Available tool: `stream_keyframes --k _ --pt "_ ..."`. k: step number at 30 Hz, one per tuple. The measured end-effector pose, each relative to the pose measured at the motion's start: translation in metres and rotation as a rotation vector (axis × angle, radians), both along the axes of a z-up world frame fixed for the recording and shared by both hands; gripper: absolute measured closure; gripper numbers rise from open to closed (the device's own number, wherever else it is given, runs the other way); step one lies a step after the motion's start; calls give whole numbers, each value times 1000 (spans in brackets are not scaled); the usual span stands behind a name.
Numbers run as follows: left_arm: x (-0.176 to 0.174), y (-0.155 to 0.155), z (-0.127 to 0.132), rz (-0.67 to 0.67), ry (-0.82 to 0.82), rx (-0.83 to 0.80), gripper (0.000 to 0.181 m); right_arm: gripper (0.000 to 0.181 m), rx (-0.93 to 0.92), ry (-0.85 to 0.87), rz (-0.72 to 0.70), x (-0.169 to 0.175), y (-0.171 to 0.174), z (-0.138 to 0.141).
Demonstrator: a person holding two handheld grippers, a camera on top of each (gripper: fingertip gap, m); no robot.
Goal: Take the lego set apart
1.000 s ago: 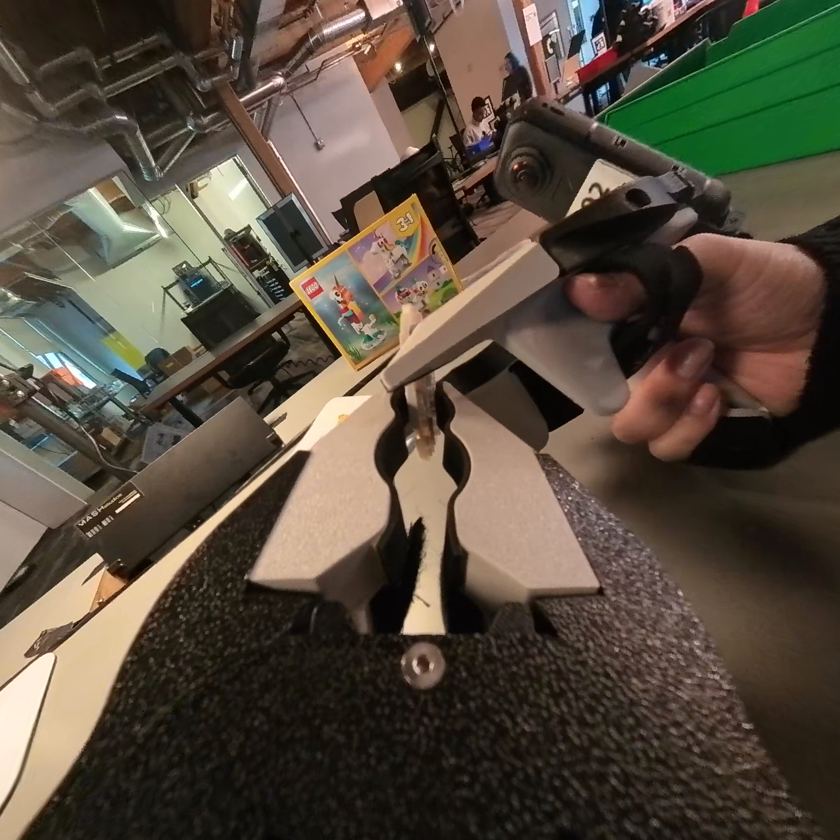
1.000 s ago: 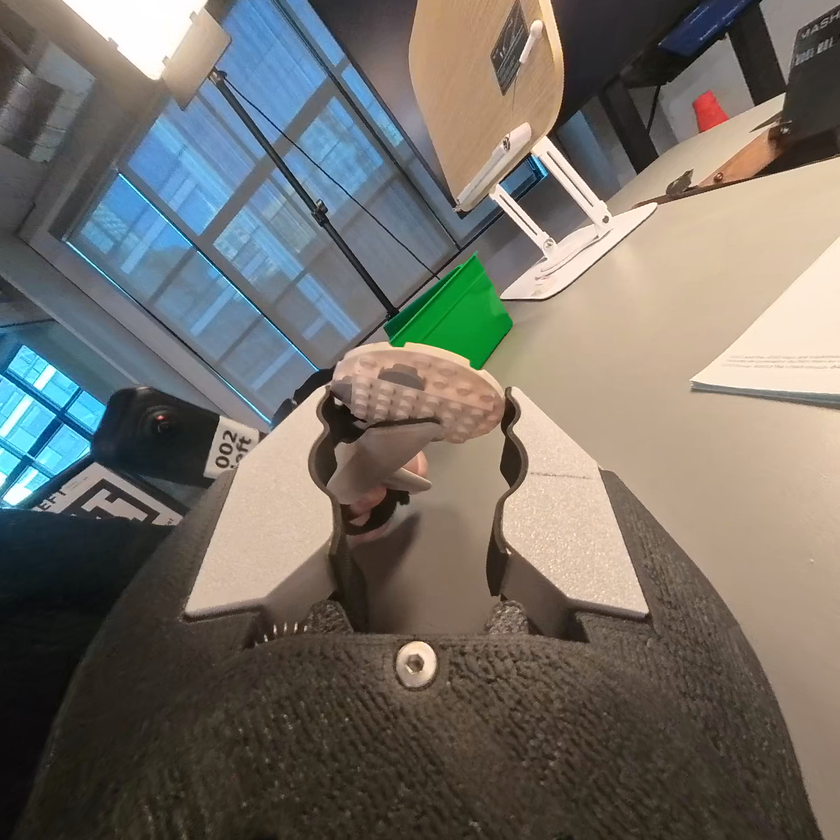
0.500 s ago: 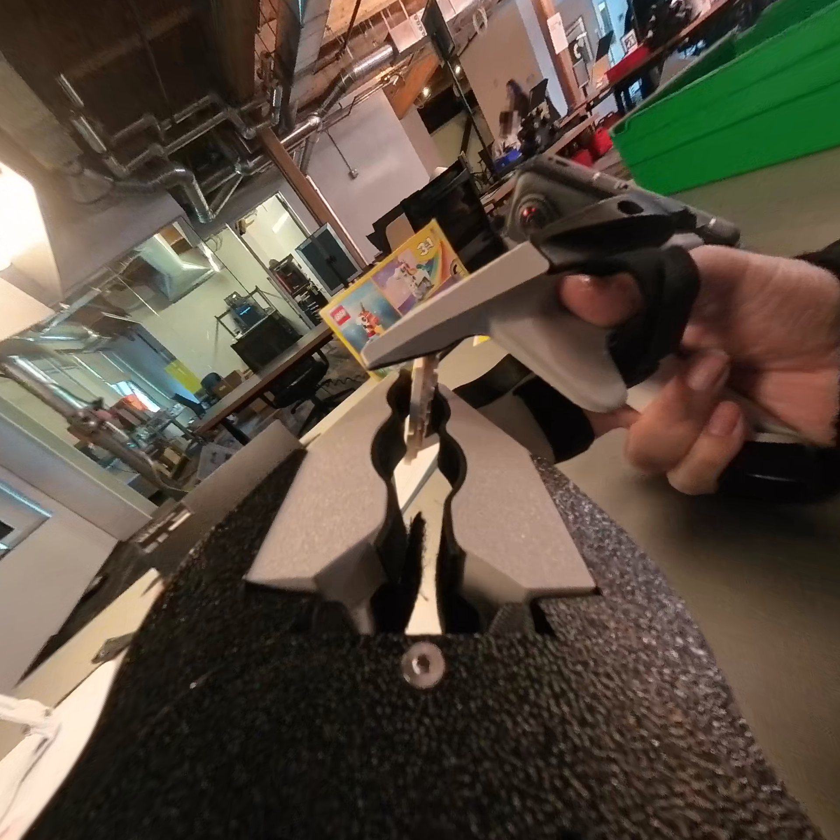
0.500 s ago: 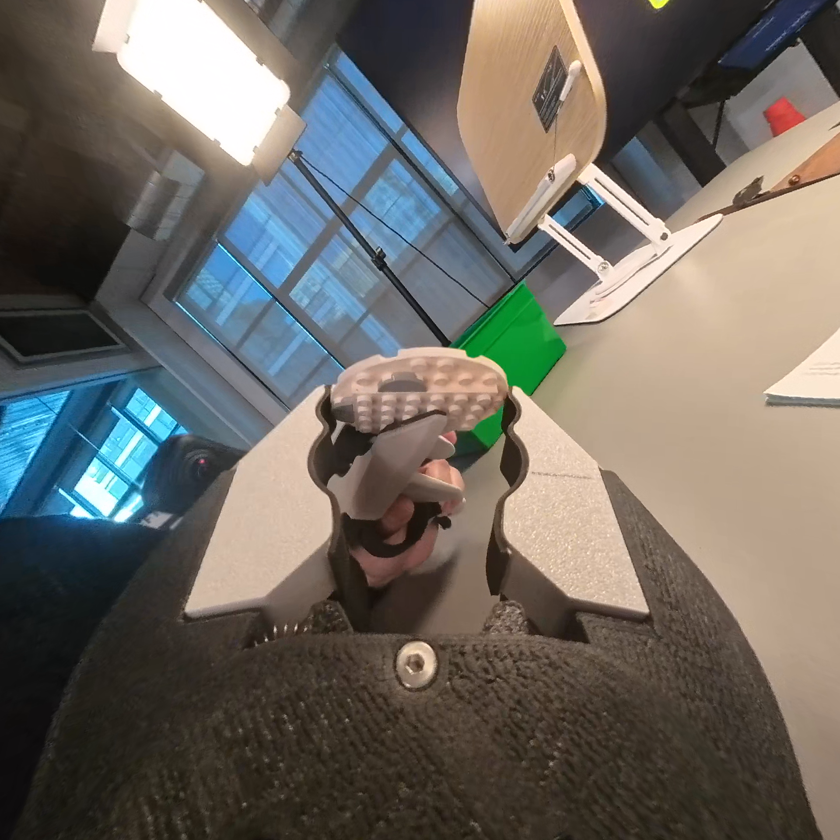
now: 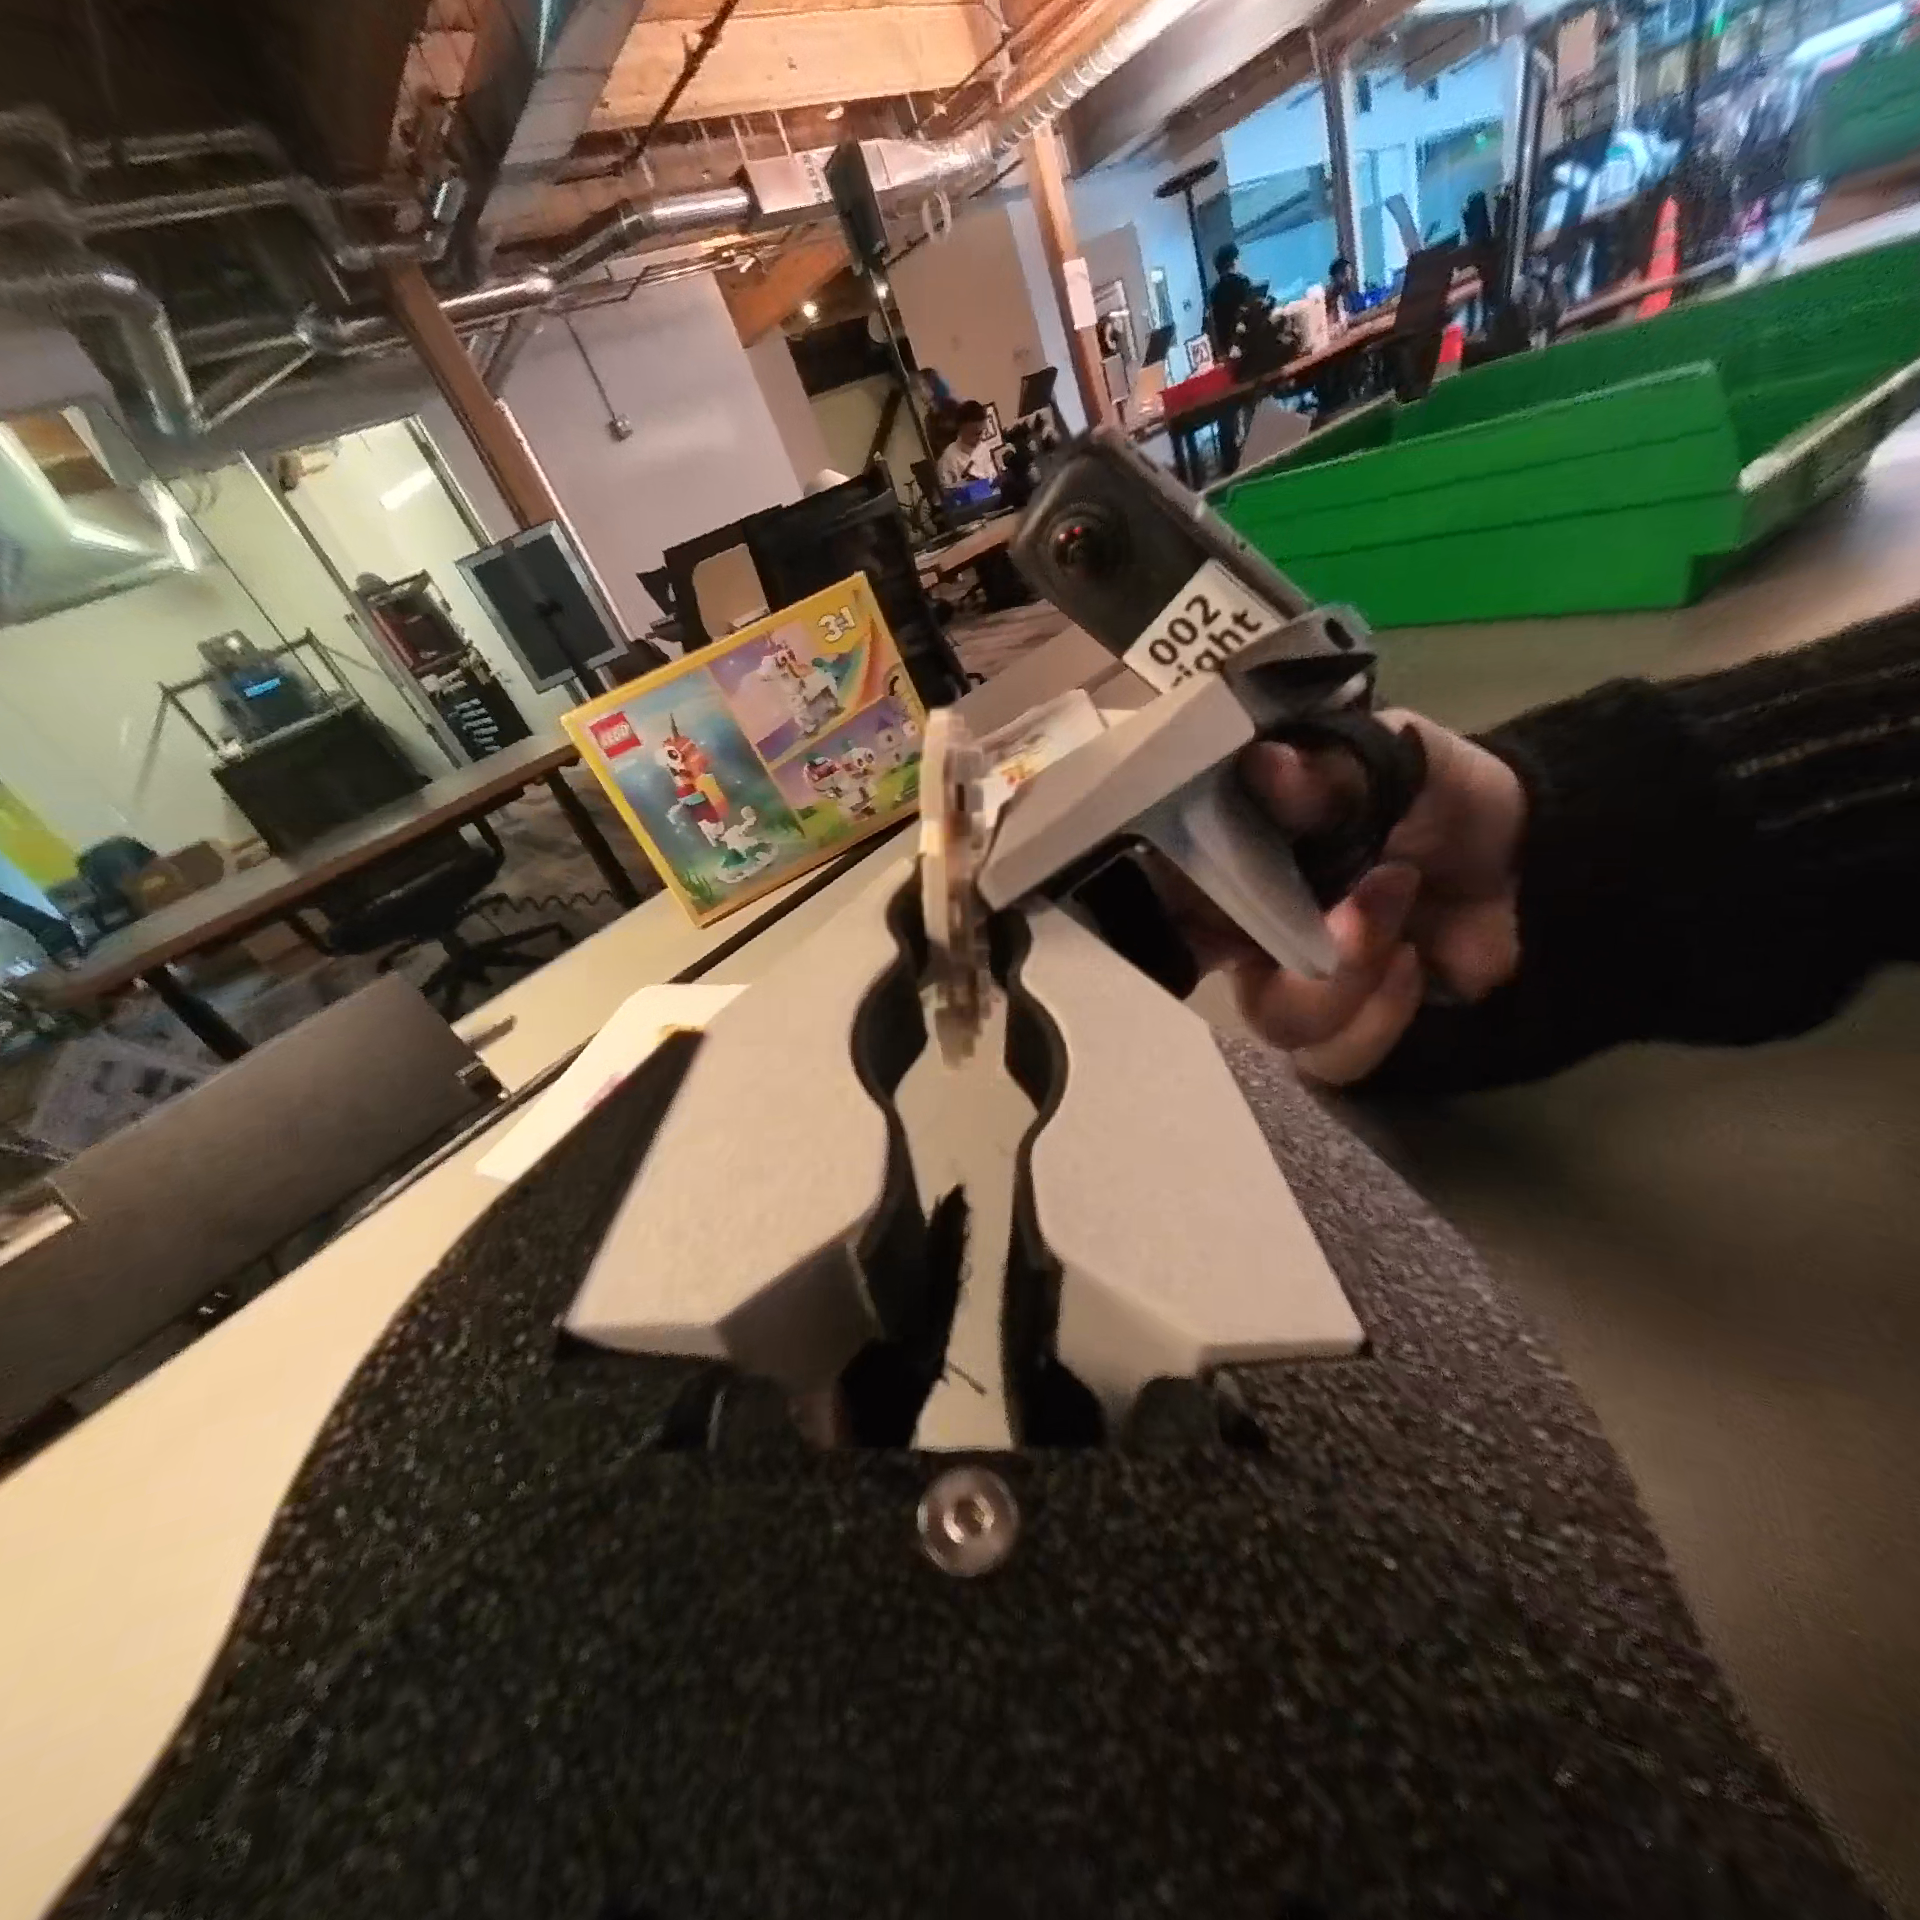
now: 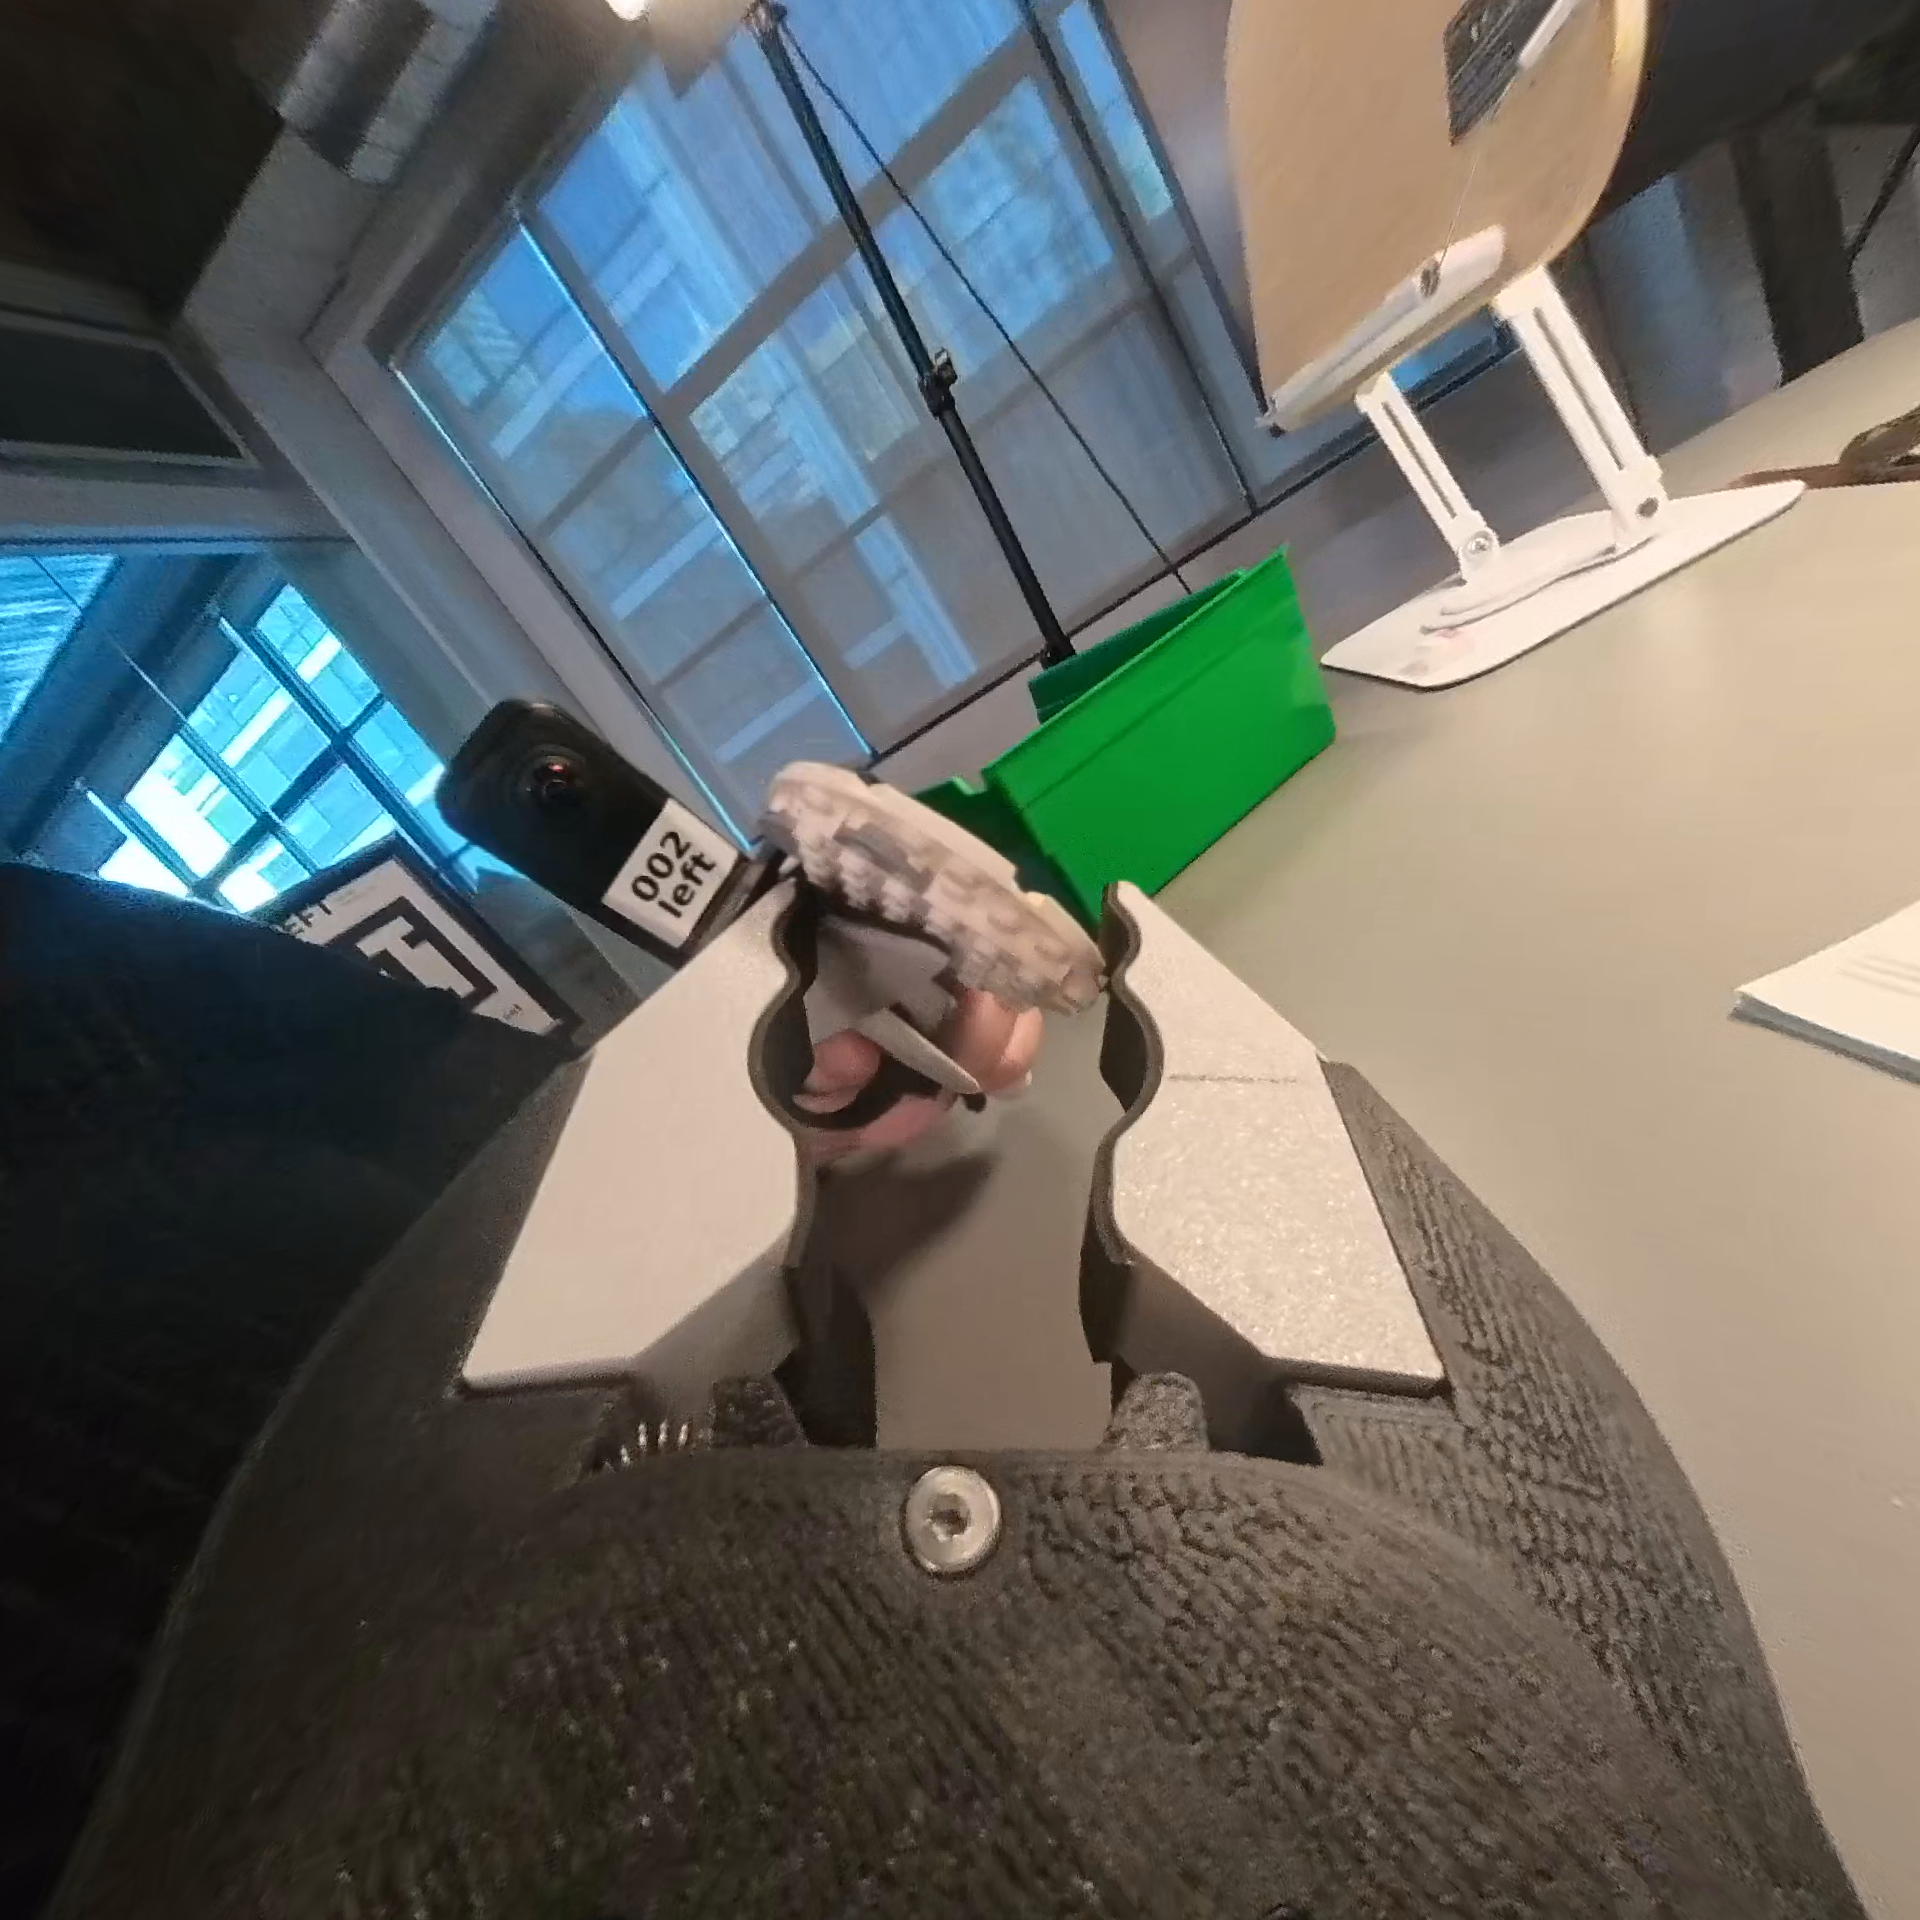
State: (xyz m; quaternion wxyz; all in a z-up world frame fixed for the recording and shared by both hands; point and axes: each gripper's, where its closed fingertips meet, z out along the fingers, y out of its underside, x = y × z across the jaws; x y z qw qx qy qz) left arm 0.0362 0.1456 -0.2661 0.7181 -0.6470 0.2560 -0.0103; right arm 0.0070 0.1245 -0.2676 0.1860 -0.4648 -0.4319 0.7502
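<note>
Two claws meeting on one round lego plate (image 5: 954, 862), up in the air over the grey worktop (image 5: 1662, 1299). Left claw (image 5: 956, 935) clenched on the thin edge of the plate, seen from the side as a pale strip. Right claw (image 6: 940, 925) spread wide, with the plate (image 6: 935, 883) lying slanted across its tips and touching the right tip. Cannot tell if squeezing or just resting there. Plate blurry in the right wrist view, bumps hard to make out.

Behind the plate, standing on the worktop: a yellow lego box (image 5: 748, 758) with pictures of toy animals, partly hidden by the plate and the right claw. Near it, a white sheet (image 5: 623, 1070), half covered by the left claw. Off to the left, a dark flat box (image 5: 208, 1122), cut off at the edge. Far back, desks, chairs and people, too small and blurry to tell much.

Green bins (image 5: 1507, 520) well apart on the right, insides not in view. One green bin (image 6: 1164, 748) seen past the plate in the right wrist view too, open side turned away. Beside it, a white stand (image 6: 1507, 540) with a wooden board (image 6: 1403, 135), top cut off. Some white papers (image 6: 1849, 997) at the right edge, only a corner showing.

Hand (image 5: 1403, 883) in a dark sleeve wrapped round the right claw's handle. Other hand (image 6: 914, 1081) mostly hidden behind the plate.
</note>
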Motion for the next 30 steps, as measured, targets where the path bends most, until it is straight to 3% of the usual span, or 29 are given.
stream_keyframes --k 1,5,10,15,18,30 --pt "-1 0 -1 9 44 13 174 128 3 -5 0 0 0 -1" --pt "-5 2 -4 61 176 54 170 129 8 -28 -9 -3 1 -5" --pt "-5 1 -4 64 185 82 168 132 10 -31 -7 -3 0 -6" --pt "-6 4 -5 38 37 -18 174 127 48 -5 -95 -4 7 -4" --pt "-16 7 -6 86 45 -23 175 121 65 -13 -188 -7 16 -5" --pt "-17 6 -3 101 81 5 175 114 -162 3 -128 -12 7 3"
